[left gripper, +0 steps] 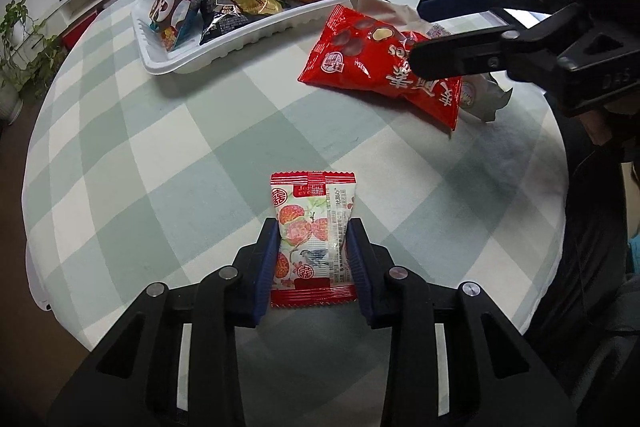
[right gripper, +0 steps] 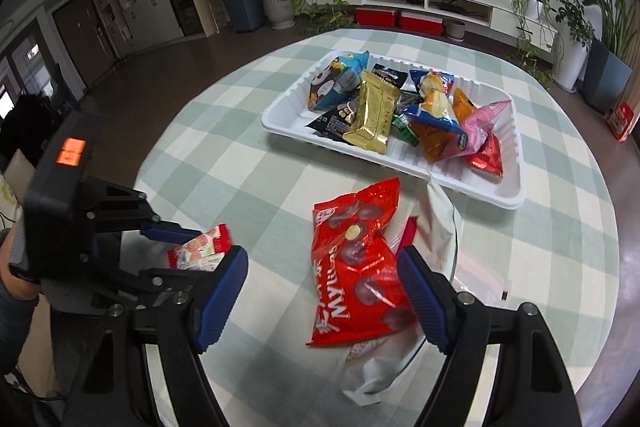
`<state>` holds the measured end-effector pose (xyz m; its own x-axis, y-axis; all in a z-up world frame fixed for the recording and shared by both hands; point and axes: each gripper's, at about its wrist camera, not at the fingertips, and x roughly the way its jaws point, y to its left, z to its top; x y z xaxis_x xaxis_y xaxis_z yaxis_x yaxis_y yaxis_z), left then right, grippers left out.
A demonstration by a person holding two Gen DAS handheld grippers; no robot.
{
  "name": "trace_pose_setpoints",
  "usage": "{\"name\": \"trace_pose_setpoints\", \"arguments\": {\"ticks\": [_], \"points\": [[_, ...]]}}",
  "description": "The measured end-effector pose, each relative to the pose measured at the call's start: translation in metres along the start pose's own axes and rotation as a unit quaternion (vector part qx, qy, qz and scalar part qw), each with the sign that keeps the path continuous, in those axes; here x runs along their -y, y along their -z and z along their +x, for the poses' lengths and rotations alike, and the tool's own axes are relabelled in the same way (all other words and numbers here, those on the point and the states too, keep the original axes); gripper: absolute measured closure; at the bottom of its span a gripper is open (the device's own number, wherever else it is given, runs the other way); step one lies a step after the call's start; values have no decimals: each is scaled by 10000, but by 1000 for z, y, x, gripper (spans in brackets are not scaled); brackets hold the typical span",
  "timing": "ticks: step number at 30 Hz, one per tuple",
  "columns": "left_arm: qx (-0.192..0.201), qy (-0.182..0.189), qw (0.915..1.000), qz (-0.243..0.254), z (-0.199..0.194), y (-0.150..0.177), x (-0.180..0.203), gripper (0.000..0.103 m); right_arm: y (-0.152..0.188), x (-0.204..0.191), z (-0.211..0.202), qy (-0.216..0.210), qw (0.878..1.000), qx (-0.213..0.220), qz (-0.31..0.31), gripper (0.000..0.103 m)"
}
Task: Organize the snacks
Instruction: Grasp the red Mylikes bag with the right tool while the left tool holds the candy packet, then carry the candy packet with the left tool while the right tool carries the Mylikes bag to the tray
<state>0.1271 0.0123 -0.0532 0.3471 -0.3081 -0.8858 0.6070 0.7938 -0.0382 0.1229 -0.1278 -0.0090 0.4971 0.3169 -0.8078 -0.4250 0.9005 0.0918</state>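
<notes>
Left gripper (left gripper: 314,259) jaws clamp the lychee-print snack packet (left gripper: 313,227) at lower centre; right gripper (right gripper: 322,291) jaws stand wide over the red chocolate bag (right gripper: 356,267)

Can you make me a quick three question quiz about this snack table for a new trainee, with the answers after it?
1. True or false: the left gripper has its pads closed on the small lychee-print packet.
2. Which item lies between the open fingers of the right gripper? A) the gold packet B) the big red snack bag C) the pink packet
3. Fill in: most of the snacks already sit in the white ____.

Key
1. True.
2. B. The bag lies flat on the checked tablecloth, partly over a white wrapper; the pads do not press on it.
3. Tray.
</notes>
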Motion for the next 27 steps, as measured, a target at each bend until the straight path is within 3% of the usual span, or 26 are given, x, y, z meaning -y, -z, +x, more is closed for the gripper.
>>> {"name": "trace_pose_setpoints", "arguments": {"ticks": [9, 14, 22, 27], "points": [[87, 95, 9997, -222, -2, 3, -4, 71, -5, -10, 39, 565, 9936, -675, -711, 29], [99, 141, 9995, -250, -2, 4, -5, 71, 1, -10, 52, 732, 9897, -923, -814, 40], [170, 181, 9991, -342, -2, 4, -7, 71, 3, -10, 53, 678, 9915, -861, -703, 59], [274, 249, 9984, -436, -5, 5, -9, 71, 3, -7, 47, 493, 9954, -715, -408, 63]]}}
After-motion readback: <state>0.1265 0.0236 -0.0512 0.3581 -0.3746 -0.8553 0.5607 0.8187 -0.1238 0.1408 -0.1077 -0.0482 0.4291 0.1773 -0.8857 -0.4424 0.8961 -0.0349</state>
